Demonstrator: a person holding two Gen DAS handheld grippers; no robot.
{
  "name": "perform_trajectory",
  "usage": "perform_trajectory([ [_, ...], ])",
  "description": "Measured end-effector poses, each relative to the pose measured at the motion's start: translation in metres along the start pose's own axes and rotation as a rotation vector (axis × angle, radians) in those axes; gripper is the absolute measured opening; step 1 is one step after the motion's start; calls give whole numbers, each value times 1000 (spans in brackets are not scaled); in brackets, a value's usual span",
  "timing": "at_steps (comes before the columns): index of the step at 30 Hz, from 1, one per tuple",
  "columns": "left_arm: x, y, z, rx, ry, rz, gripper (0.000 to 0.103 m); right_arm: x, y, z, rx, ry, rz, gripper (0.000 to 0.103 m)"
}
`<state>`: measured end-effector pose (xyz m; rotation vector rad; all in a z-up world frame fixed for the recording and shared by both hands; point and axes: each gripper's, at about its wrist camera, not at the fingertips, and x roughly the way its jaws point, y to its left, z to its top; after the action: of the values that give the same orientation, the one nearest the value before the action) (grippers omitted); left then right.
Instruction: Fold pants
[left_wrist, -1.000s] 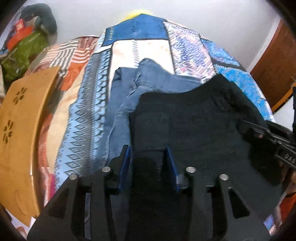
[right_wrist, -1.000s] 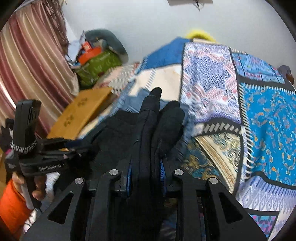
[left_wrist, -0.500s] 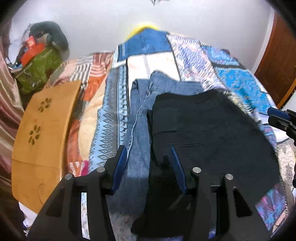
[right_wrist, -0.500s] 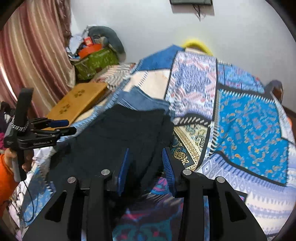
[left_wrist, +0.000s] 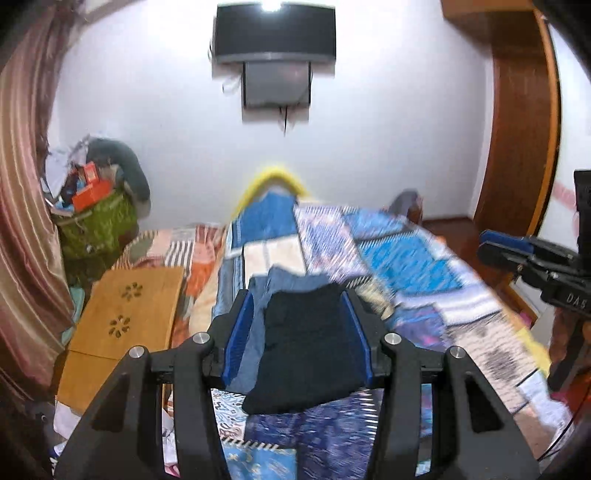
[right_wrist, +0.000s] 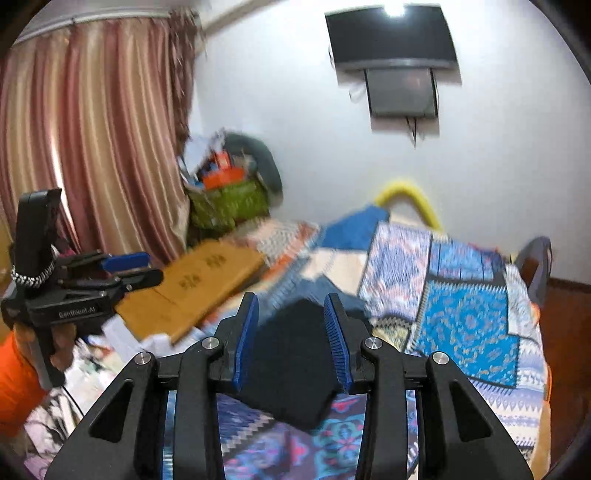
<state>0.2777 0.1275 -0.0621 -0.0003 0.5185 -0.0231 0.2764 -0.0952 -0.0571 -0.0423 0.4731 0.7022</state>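
Note:
Folded black pants (left_wrist: 308, 350) lie on the patterned bedspread (left_wrist: 406, 266), on top of folded blue jeans (left_wrist: 291, 282). They also show in the right wrist view (right_wrist: 295, 362). My left gripper (left_wrist: 299, 299) is open and empty, held back above the pants. My right gripper (right_wrist: 291, 301) is open and empty too, raised away from the pants. Each gripper shows in the other's view: the right one (left_wrist: 495, 245) at the right edge, the left one (right_wrist: 133, 266) at the left.
A wooden lap table (left_wrist: 125, 325) lies on the bed's left side. A green bag with clutter (left_wrist: 96, 218) stands by the curtain (right_wrist: 92, 147). A TV (left_wrist: 275, 33) hangs on the far wall. A wooden door frame (left_wrist: 517, 147) is at the right.
Both grippers let go of the black pants, opened and pulled back and up. The pants now lie folded on the jeans.

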Motion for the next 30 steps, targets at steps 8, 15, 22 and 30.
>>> perform_trajectory([
  [8, -119, -37, -15, 14, -224, 49, 50, -97, 63, 4, -58, -170, 13, 34],
  [15, -165, -52, -41, -33, -257, 18, 57, -142, 104, -19, -95, -244, -23, 49],
  [22, -190, -52, -55, -62, -272, 18, 89, -152, 112, -38, -51, -292, -84, 84],
  [30, -200, -51, -60, -67, -291, 32, 101, -159, 117, -40, -56, -307, -146, 103],
])
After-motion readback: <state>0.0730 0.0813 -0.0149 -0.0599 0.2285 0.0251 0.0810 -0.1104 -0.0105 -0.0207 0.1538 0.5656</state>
